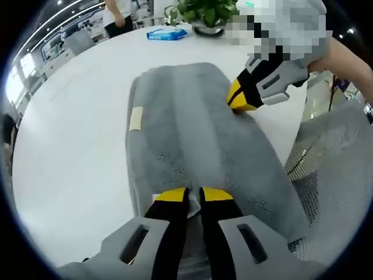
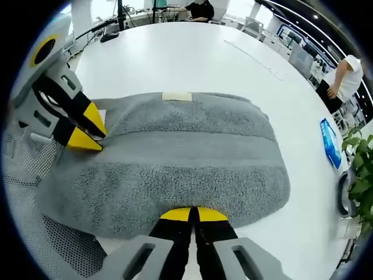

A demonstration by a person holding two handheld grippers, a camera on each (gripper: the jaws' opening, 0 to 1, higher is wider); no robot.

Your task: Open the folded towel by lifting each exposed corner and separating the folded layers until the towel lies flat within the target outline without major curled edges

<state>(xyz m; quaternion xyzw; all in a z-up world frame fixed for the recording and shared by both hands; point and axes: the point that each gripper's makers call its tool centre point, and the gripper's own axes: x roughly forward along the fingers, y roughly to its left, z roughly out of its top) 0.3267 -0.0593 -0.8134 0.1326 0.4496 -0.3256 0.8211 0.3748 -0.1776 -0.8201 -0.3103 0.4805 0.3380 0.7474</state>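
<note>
I hold one tool in each hand, and both are at the edges of the grey, fluffy terry towel (image 1: 192,140), which lies on the white round counter (image 1: 76,146) and hangs a little over its near edge, above a grey mesh chair (image 1: 338,169). My left tool (image 1: 195,195) has its yellow-tipped jaws almost together on the short end of the towel, and a small white piece shows between them; I judge that it is pinching the edge there. My right tool (image 2: 193,214) also has its jaws nearly closed at the long side of the towel, and I believe it is holding the upper layer, though I cannot see the cloth between the tips clearly.

The towel is still folded: a long flat band runs down its middle, where two layers seem to meet, and a pale beige label (image 2: 176,96) lies at the far side. I cannot make out any target outline on the counter.

So the step in hand is, as I judge, the grasping of the exposed edges before opening. The next move calls for lifting only the top layer, drawing it outward and away from the fold, and keeping the lower layer on the counter so that the towel does not slide off toward the chair.

Further away are a blue packet (image 1: 167,34) and a green plant in a pot (image 1: 207,14).
</note>
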